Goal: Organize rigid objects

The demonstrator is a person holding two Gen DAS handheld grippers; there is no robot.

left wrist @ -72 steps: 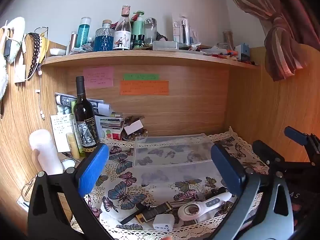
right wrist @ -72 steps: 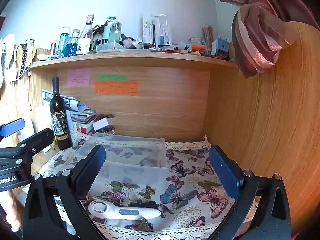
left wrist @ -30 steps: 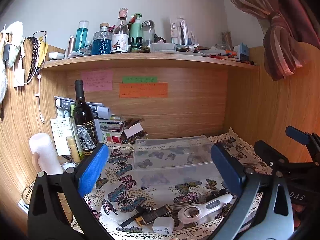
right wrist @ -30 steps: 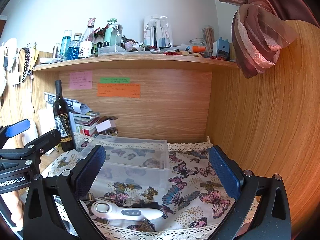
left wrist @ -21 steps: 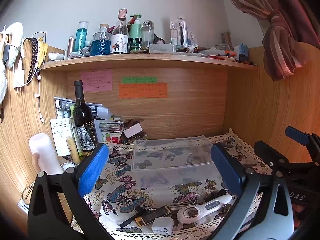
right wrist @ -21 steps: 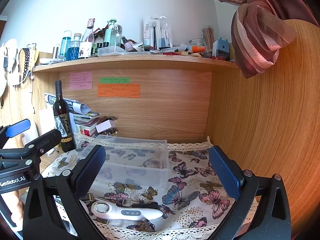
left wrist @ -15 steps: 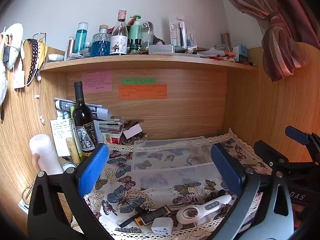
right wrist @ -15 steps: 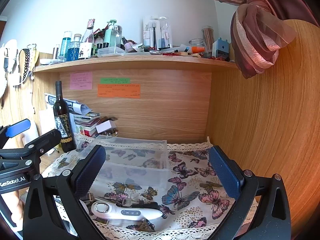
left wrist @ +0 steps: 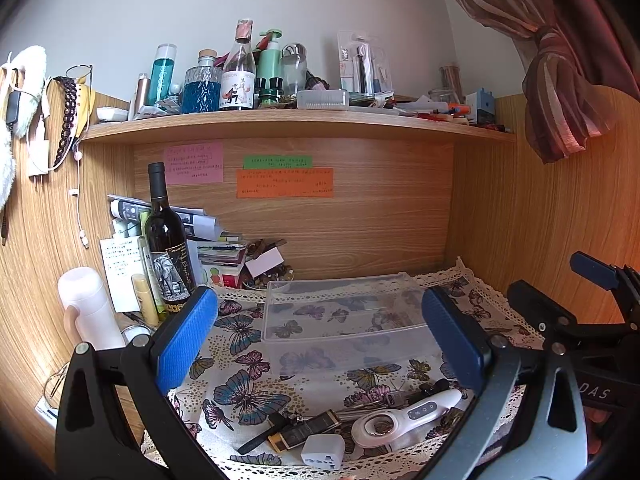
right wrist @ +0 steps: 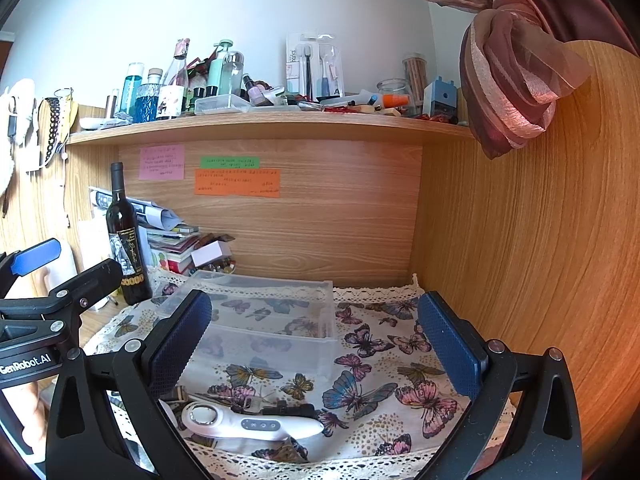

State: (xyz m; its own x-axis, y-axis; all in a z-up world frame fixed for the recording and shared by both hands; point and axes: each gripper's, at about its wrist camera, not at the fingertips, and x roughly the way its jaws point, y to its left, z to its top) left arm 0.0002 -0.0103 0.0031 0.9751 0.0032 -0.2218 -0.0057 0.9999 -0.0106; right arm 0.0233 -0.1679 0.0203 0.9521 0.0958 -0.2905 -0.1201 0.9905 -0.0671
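Observation:
A clear plastic organizer tray [left wrist: 344, 320] [right wrist: 256, 320] lies on the butterfly-print cloth [left wrist: 240, 392]. In front of it lie a white handheld device [left wrist: 404, 418] [right wrist: 252, 424], a small white plug adapter [left wrist: 322, 450], a black-and-gold lighter-like object [left wrist: 306, 434] and thin dark items. My left gripper [left wrist: 320, 336] is open and empty, held above and short of these items. My right gripper [right wrist: 316, 344] is open and empty, above the white device. Each gripper shows at the edge of the other's view.
A dark wine bottle [left wrist: 166, 244] stands at the back left beside a stack of papers and books [left wrist: 216, 252] and a white cylinder [left wrist: 88, 314]. A crowded shelf [left wrist: 296, 122] runs above. Wooden walls close the back and the right [right wrist: 520, 260].
Both views have drifted only slightly, with the scene sitting a little lower than 2.4 s ago. Both grippers stay open and nothing on the cloth has moved.

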